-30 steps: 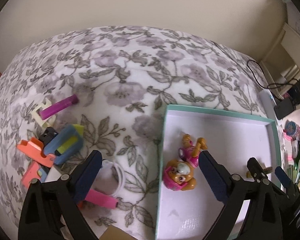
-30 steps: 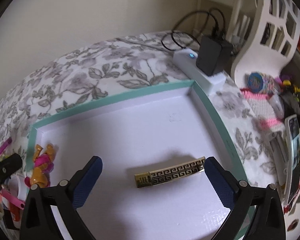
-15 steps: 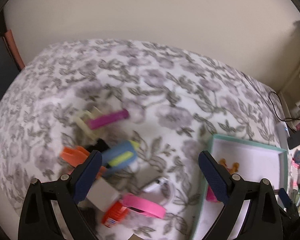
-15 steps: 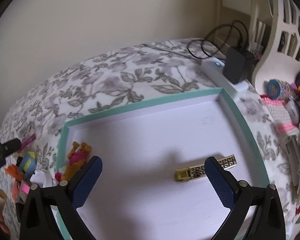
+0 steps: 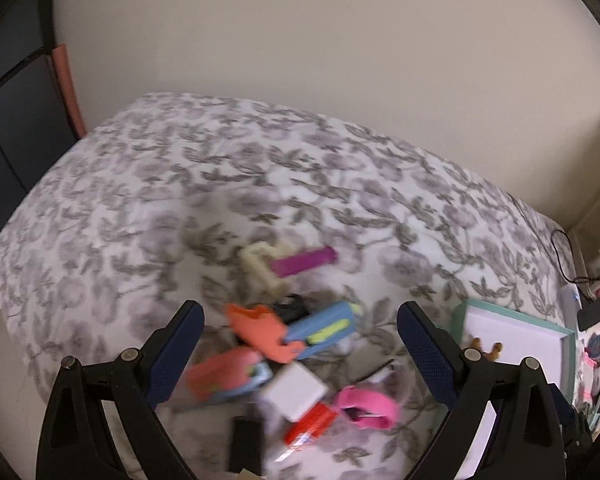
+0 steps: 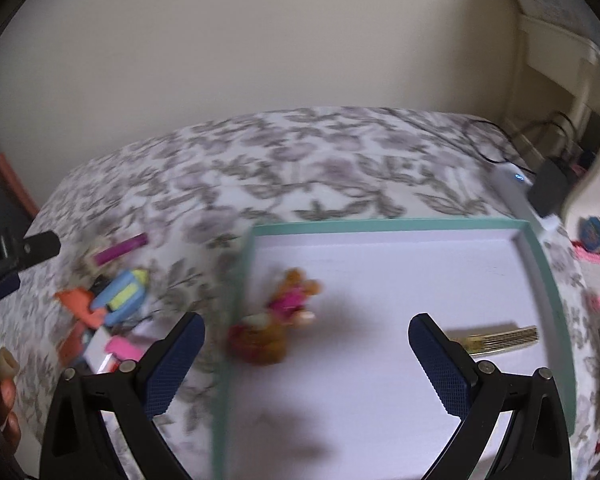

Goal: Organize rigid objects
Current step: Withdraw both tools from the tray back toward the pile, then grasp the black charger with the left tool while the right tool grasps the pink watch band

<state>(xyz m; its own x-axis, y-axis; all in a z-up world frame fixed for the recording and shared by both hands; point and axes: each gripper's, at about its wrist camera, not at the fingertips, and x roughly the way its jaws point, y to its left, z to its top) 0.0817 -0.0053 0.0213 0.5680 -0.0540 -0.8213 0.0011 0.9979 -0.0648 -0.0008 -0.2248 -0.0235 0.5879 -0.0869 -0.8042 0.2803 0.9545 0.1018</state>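
Observation:
My left gripper is open and empty above a pile of small things on the floral bedspread: an orange piece, a blue-and-yellow case, a white cube, a pink band and a purple stick. My right gripper is open and empty over the teal-rimmed white tray. In the tray lie a puppy figure and a gold patterned bar. The pile also shows in the right wrist view, left of the tray.
A white power strip with a black adapter lies beyond the tray's far right corner. Toys and clutter crowd the right edge. The bed's left edge drops off near a dark cabinet. The wall stands behind.
My left gripper has swung left from the tray to above the pile. My right gripper has drawn back and turned left, so the puppy figure and pile now show.

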